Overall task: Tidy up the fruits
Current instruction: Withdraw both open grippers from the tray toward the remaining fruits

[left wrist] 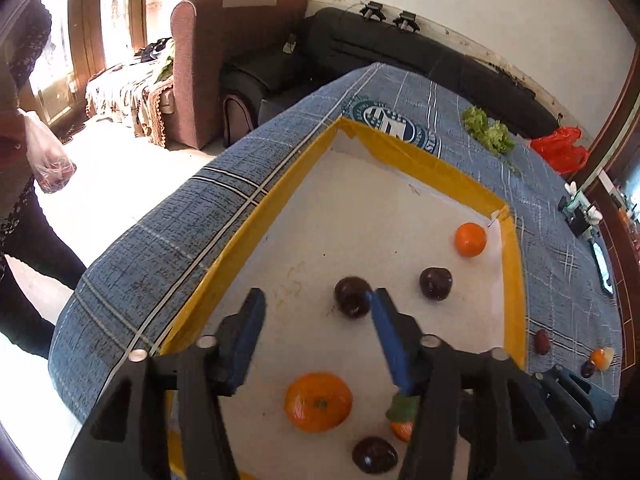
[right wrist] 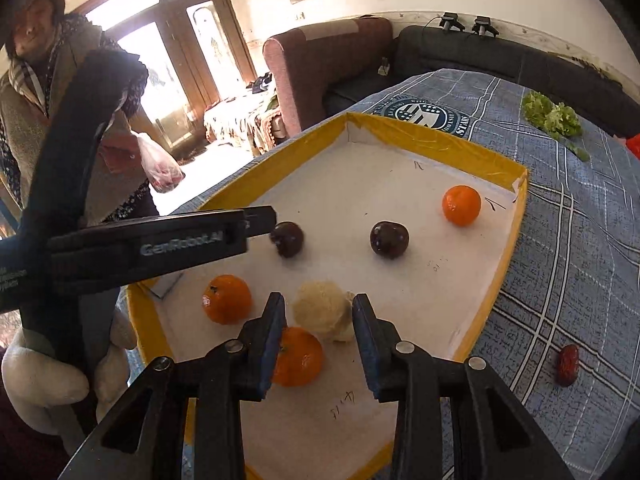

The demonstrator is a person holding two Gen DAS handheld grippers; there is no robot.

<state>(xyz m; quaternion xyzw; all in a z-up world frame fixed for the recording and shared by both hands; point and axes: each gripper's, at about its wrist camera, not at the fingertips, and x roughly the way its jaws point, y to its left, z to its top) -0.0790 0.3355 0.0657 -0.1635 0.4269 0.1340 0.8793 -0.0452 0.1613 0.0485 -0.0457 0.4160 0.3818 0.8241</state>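
A white tray with a yellow rim (left wrist: 416, 164) (right wrist: 440, 136) lies on the blue plaid cloth. In it are tangerines (left wrist: 318, 402) (left wrist: 470, 239) (right wrist: 227, 299) (right wrist: 461, 205) (right wrist: 298, 356), dark plums (left wrist: 352, 296) (left wrist: 435, 283) (left wrist: 374, 454) (right wrist: 389, 239) (right wrist: 287, 239) and a pale fuzzy fruit (right wrist: 322, 314). My left gripper (left wrist: 318, 312) is open and empty over the tray, near a plum. My right gripper (right wrist: 318, 310) is open around the pale fruit, which rests on the tray. The left gripper also shows in the right wrist view (right wrist: 256, 220).
A red date (right wrist: 568, 364) (left wrist: 542, 341) lies on the cloth right of the tray, with small fruits (left wrist: 598, 358) nearby. Lettuce (left wrist: 486, 130) (right wrist: 552, 116) and a red bag (left wrist: 560, 150) lie further back. A person with a plastic bag (right wrist: 160, 166) stands left. Sofas stand behind.
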